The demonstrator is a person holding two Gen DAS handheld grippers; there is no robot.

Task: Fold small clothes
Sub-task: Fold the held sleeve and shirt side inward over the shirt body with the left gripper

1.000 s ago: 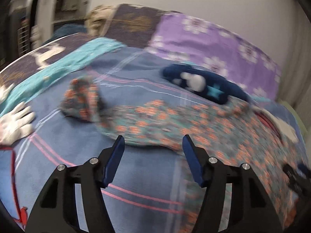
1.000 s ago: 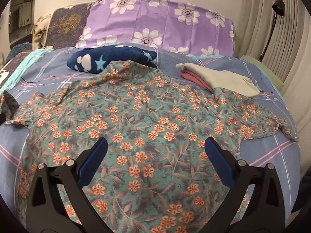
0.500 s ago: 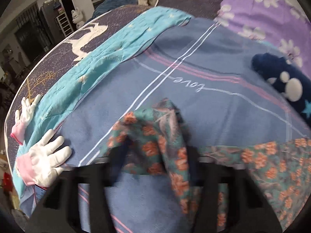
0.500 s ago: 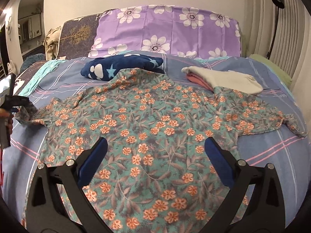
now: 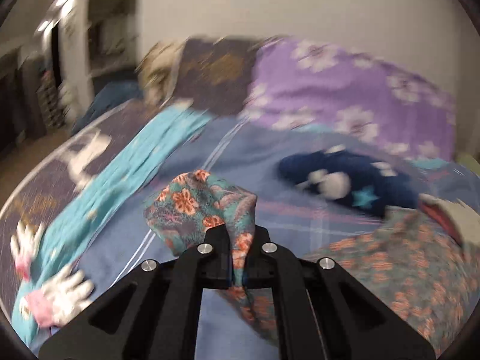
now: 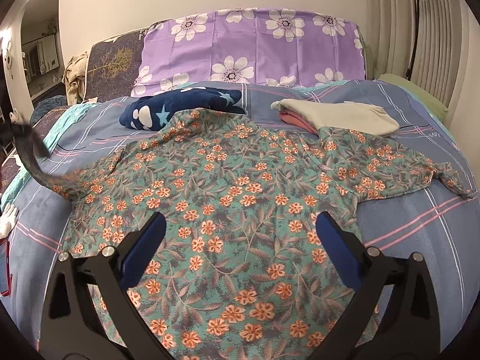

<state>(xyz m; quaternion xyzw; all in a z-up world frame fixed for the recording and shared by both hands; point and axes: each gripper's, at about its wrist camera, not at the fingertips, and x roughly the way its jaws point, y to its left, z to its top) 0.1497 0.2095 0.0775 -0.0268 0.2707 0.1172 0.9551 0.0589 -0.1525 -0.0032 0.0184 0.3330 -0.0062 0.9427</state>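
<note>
My left gripper (image 5: pixel 237 258): jaws pinched tight on the floral shirt's (image 6: pixel 240 210) sleeve (image 5: pixel 207 207), raised off the bed (image 6: pixel 420 228). Right gripper (image 6: pixel 240 249): jaws spread wide, empty, above the shirt's lower middle, shirt flat on bed.

No text, label, brand or number is showing legibly. Faint cursive marks are running across the blue bed sheet (image 6: pixel 432 134), far beyond the right gripper (image 6: pixel 240 249) and to its right, but they are too small to read.
</note>
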